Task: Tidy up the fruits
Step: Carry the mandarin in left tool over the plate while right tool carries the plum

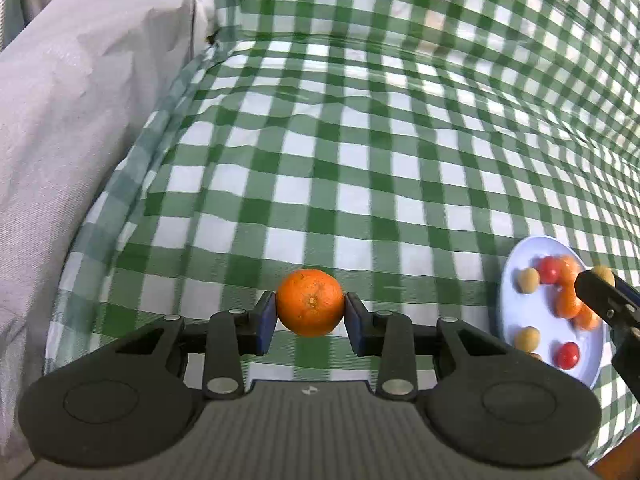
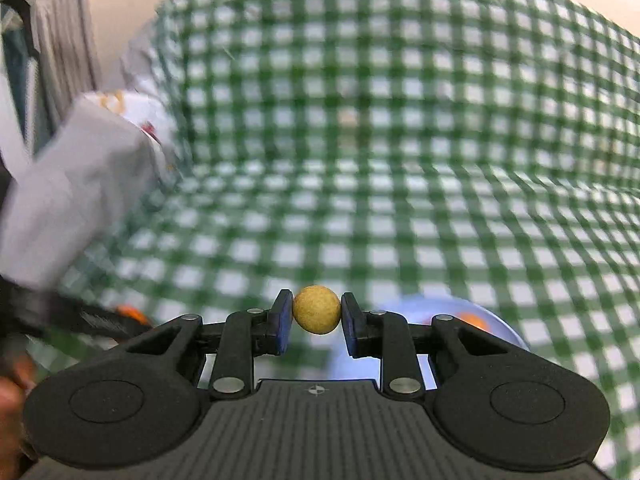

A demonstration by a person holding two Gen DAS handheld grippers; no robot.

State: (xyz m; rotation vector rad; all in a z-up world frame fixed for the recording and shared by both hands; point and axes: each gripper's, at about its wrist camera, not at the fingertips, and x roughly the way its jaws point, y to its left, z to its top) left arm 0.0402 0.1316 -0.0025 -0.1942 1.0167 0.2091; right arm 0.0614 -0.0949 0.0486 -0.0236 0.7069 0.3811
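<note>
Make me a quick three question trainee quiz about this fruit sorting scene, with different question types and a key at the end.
1. True or false: the left hand-held gripper is shut on an orange.
2. Multiple choice: what does the right hand-held gripper hold? A) a red tomato B) a small yellowish-tan round fruit C) nothing
3. Fill in: the rest of the fruit lies on a white ____ on the green checked cloth.

Key: 1 true; 2 B; 3 plate.
</note>
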